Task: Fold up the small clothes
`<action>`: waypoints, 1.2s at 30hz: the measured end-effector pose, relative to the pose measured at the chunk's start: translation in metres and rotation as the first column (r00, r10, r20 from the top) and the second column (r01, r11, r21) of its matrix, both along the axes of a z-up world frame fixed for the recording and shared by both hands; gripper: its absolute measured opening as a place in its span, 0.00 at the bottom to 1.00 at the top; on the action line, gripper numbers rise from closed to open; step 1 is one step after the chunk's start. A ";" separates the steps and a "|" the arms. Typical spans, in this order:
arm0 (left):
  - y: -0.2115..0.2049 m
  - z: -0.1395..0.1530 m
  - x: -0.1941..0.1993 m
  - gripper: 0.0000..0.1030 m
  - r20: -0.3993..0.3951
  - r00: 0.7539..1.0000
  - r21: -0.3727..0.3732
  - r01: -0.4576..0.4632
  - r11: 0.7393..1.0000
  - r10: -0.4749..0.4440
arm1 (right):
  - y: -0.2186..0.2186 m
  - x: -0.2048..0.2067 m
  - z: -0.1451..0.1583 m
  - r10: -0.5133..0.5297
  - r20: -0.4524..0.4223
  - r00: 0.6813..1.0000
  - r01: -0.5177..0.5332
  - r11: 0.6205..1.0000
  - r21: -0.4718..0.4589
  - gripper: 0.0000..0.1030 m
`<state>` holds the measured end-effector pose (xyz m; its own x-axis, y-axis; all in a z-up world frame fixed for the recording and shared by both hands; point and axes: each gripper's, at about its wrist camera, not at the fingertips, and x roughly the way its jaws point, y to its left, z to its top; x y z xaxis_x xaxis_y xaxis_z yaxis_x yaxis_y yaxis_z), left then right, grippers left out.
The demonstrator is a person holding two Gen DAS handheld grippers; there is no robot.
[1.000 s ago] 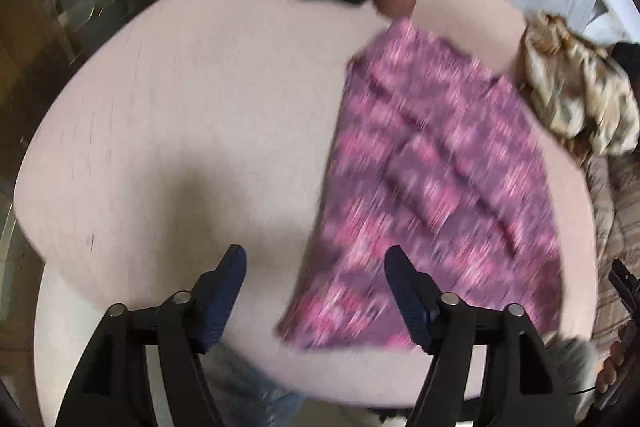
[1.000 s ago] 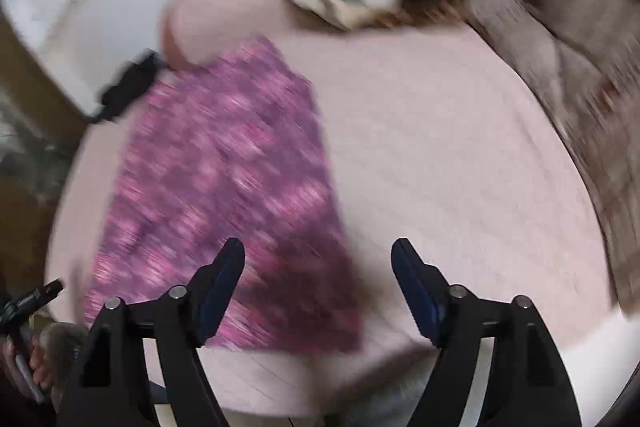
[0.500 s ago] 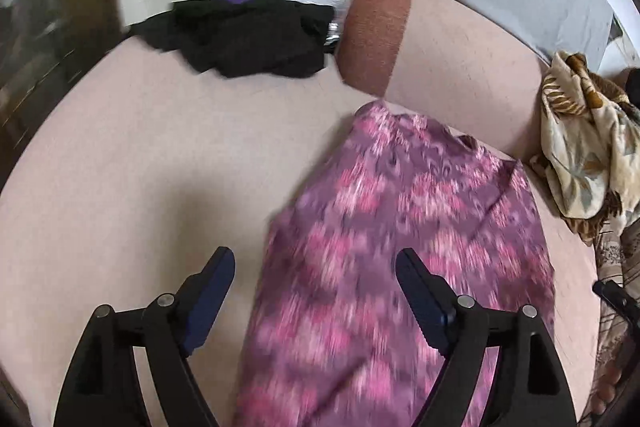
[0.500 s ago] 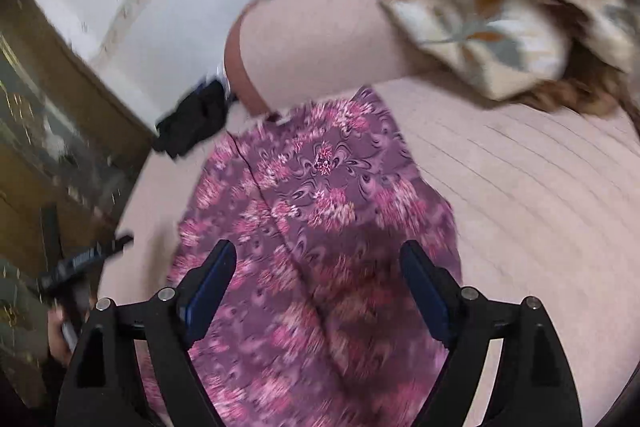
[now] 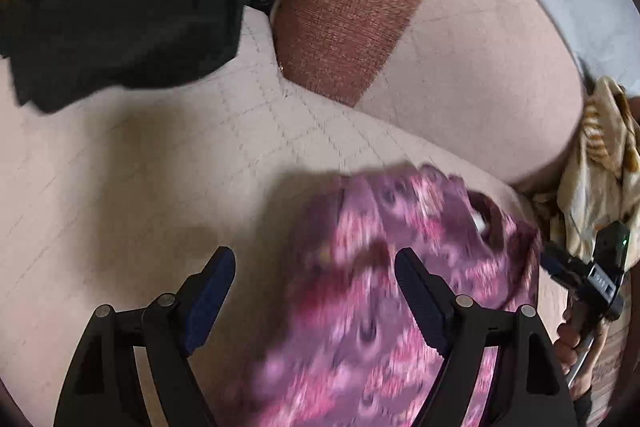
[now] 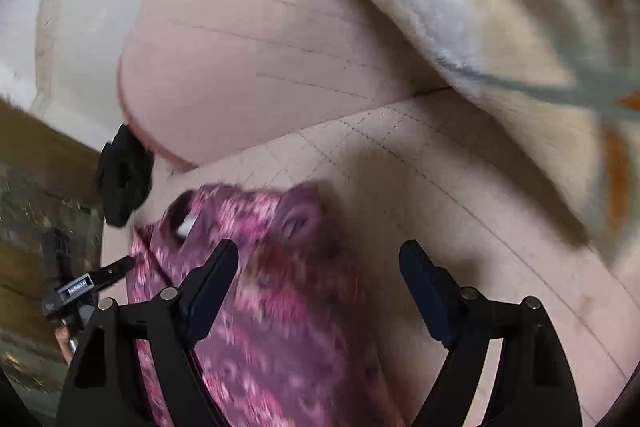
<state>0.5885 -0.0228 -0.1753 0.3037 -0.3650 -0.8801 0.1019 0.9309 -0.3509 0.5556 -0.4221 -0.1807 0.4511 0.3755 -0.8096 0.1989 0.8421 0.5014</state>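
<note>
Under both claws, one purple garment (image 5: 380, 307): left claw (image 5: 316, 291) released; right claw (image 6: 320, 287) released too, nothing pinched

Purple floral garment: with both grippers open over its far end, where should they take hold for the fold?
Probably the two far corners of the purple floral garment, one per gripper. It lies flat on the quilted cushion, so come from above, pinching the left gripper and right gripper onto the hem.

no legible text anywhere
</note>
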 end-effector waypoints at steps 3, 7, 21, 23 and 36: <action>-0.008 -0.017 0.019 0.58 -0.011 1.000 0.111 -0.012 0.994 0.013 | 0.003 0.015 -0.011 0.006 -0.024 1.000 -0.008 0.999 -0.051 0.56; 0.004 -0.003 0.016 0.07 0.042 0.998 0.080 -0.049 0.996 0.046 | 0.009 0.017 -0.009 0.036 -0.050 0.998 -0.041 0.994 -0.105 0.07; 0.079 0.116 -0.182 0.06 0.288 0.957 -0.023 0.028 0.999 -0.020 | 0.024 -0.175 0.115 0.069 0.208 0.976 -0.052 0.995 -0.083 0.06; 0.099 0.107 -0.234 0.06 0.289 0.957 -0.040 0.031 0.999 -0.018 | 0.032 -0.232 0.123 0.066 0.219 0.974 -0.044 0.994 -0.104 0.06; 0.139 -0.015 -0.387 0.06 0.127 0.986 -0.058 -0.101 0.993 0.107 | 0.072 -0.401 0.037 -0.055 0.071 0.996 0.063 0.992 -0.112 0.06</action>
